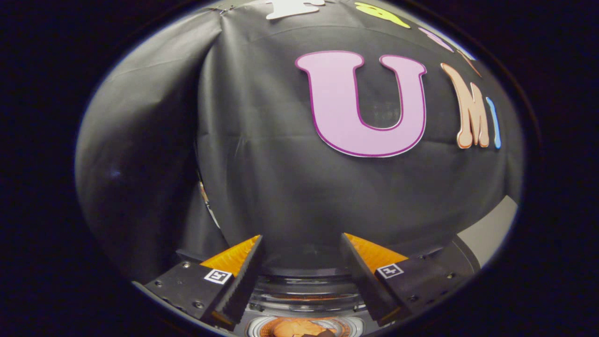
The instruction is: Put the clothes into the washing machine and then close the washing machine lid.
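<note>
Tool point(302, 243) was open and empty, fingers spread and aimed at the booth wall. Washing machine point(304, 290) sat just below and between them, something orange showing in its opening. Best to tilt down and find the lid before closing it.

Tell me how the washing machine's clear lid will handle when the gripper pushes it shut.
The clear lid, between the open gripper fingers, looks like rigid plastic, so it should swing as one stiff piece. Its glossy surface may let fingertips slide. Its weight can't be judged.
</note>
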Demonstrator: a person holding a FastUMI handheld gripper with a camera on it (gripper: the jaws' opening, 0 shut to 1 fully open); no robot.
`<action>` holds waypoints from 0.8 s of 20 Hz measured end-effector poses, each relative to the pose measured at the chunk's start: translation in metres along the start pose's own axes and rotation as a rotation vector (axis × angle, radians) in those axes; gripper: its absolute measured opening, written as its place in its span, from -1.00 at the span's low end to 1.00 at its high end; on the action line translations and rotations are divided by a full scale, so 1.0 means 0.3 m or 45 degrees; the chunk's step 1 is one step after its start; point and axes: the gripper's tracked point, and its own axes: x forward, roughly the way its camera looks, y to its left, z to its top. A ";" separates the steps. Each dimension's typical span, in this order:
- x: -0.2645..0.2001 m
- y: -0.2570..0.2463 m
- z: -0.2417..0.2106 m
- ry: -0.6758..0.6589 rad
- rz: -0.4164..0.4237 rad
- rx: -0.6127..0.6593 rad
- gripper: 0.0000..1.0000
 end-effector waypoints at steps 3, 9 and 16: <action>0.048 -0.009 -0.035 0.033 -0.040 -0.049 0.93; 0.085 -0.016 -0.081 0.130 -0.003 0.012 0.93; 0.083 -0.020 -0.088 0.205 0.014 0.004 0.96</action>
